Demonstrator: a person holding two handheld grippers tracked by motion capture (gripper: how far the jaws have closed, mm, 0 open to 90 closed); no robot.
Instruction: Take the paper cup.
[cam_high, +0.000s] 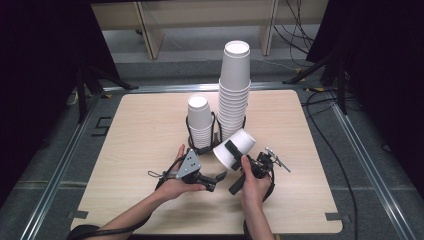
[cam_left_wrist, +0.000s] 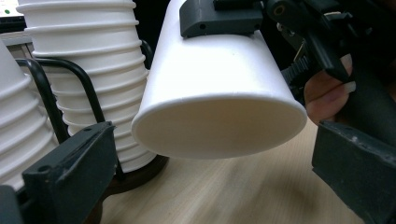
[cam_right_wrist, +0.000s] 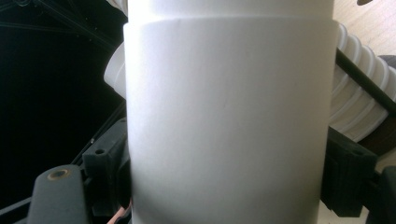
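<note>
Count of items on the desk (cam_high: 150, 135)
Two cup stacks (cam_high: 200, 125) (cam_high: 234, 92), one wire holder (cam_high: 190, 131), one loose cup (cam_high: 235, 148), two tongs (cam_high: 212, 181) (cam_high: 235, 152).

A white paper cup (cam_left_wrist: 219, 93) hangs tilted, mouth toward the camera, above the wooden table (cam_left_wrist: 224, 196), clamped by the right gripper (cam_left_wrist: 222, 18), beside 2 stacks of cups (cam_left_wrist: 93, 70) in a black wire holder (cam_left_wrist: 46, 93).
</note>
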